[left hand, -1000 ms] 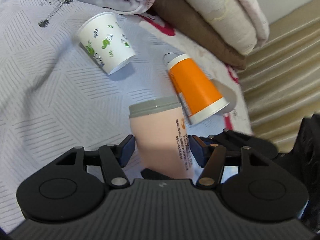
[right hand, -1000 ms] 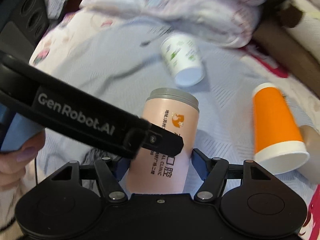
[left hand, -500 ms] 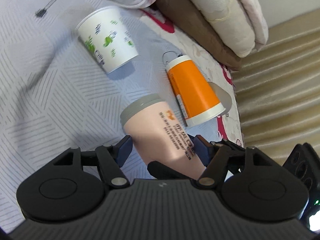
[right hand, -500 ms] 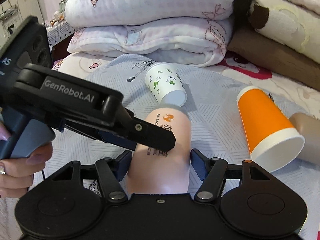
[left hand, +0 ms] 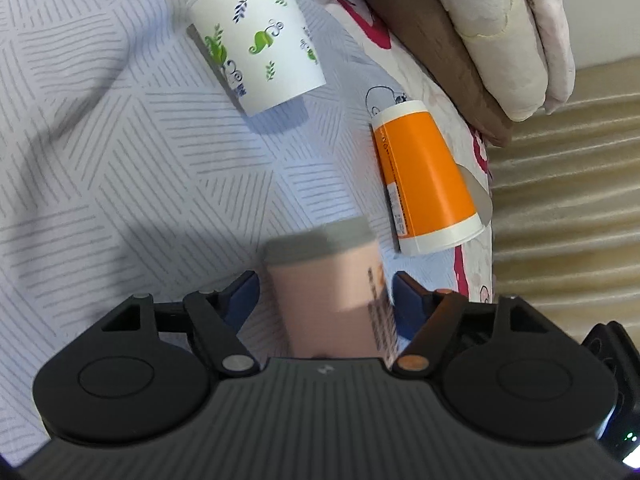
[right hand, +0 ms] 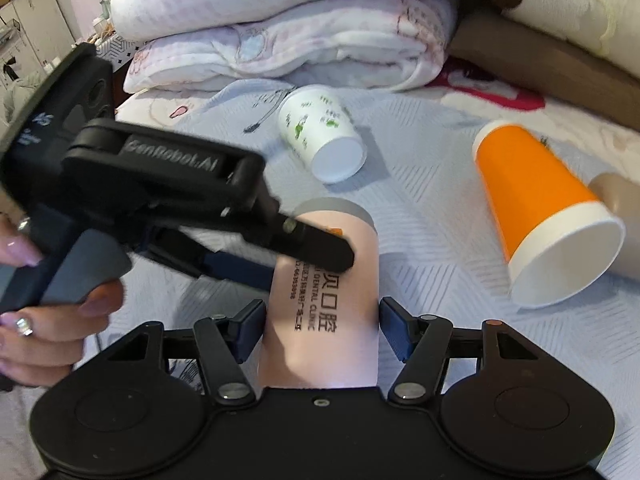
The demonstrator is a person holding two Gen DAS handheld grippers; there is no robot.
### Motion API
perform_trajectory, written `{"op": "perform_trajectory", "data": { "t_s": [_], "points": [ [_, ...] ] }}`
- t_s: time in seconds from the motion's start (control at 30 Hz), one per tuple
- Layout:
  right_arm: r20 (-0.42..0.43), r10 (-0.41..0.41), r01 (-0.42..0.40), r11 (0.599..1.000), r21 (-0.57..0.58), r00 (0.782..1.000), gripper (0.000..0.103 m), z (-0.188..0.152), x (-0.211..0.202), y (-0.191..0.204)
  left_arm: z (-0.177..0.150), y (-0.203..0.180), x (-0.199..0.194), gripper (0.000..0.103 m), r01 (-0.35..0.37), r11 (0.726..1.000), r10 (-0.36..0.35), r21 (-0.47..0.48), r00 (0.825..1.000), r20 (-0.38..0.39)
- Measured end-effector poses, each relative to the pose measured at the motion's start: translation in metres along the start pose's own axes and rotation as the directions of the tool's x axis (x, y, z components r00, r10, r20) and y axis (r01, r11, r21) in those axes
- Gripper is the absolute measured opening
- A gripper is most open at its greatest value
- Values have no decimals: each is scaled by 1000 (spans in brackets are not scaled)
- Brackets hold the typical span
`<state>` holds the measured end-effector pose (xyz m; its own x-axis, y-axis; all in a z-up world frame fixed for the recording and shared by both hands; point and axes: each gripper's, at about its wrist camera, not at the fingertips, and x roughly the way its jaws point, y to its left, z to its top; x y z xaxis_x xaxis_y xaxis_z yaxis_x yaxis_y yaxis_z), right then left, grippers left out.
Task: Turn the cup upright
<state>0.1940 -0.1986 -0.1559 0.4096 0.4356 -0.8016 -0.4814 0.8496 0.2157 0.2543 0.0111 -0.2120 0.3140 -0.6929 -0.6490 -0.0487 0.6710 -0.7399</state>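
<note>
While the pink cup [right hand: 324, 300] stands between the blue pads of both tools, its printed side faces the right wrist camera: black Chinese characters run down it beside the words "DENTAL CLINIC", with a small orange mark near its grey rim [left hand: 320, 244]. Across the side of the left gripper [right hand: 316, 256] the raised lettering reads "GenRobot.AI", somewhat blurred. That tool reaches in from the left, held by the left hand [right hand: 48, 320], and its upper finger lies against the cup's wall; from its own camera the left gripper's [left hand: 324, 300] pads sit narrow, right at the cup's two flanks. The right gripper [right hand: 322, 324] frames the cup lower down, its pads just beside the wall, and whether they press cannot be told. Beyond the pink cup a white cup with green leaf print [right hand: 320, 136] lies on its side on the grey-striped bedspread [left hand: 120, 160]. Toward the bed's right edge an orange cup [right hand: 540, 208] lies tipped, mouth toward the camera, touching a tan cup [right hand: 624, 208]. Folded quilts [right hand: 280, 28] line the far side, and bare bedspread lies open between the cups.
</note>
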Motion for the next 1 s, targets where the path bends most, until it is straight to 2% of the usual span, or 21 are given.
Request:
{"op": "perform_trajectory", "data": {
  "t_s": [0.07, 0.2, 0.3, 0.37, 0.5, 0.57, 0.73, 0.87, 1.0],
  "points": [
    [-17, 29, -29, 1000, 2, 999, 68, -1, 1, 0, -1, -7, -2, 63, -20, 998, 19, 52, 1000, 20],
    [-10, 16, -16, 1000, -15, 1000, 68, -3, 1, 1, -4, -27, -10, 62, -52, 983, 40, 176, 997, 71],
    [21, -3, 4, 999, -50, 1000, 67, -1, -3, 4, -9, -45, -18, 61, -91, 954, 55, 287, 990, 130],
    [44, -23, 26, 997, -77, 999, 67, 1, -5, 7, -14, -57, -23, 61, -134, 925, 73, 357, 981, 180],
    [105, -50, 60, 994, -94, 993, 67, 6, -5, 11, -19, -71, -37, 61, -166, 888, 50, 429, 962, 269],
    [162, -72, 90, 990, -105, 984, 67, 6, -3, 13, -19, -74, -43, 61, -161, 880, 21, 447, 953, 302],
    [303, -102, 111, 994, -10, 948, 67, 1, 9, 11, -22, -78, -41, 60, -192, 860, 7, 474, 931, 364],
    [383, -188, 222, 974, -46, 905, 67, 2, 16, 16, -23, -85, -39, 58, -153, 838, -53, 523, 933, 357],
    [434, -204, 221, 975, 12, 877, 67, 6, 18, 1, -29, -94, -26, 58, -194, 795, -37, 575, 931, 364]
  ]
}}
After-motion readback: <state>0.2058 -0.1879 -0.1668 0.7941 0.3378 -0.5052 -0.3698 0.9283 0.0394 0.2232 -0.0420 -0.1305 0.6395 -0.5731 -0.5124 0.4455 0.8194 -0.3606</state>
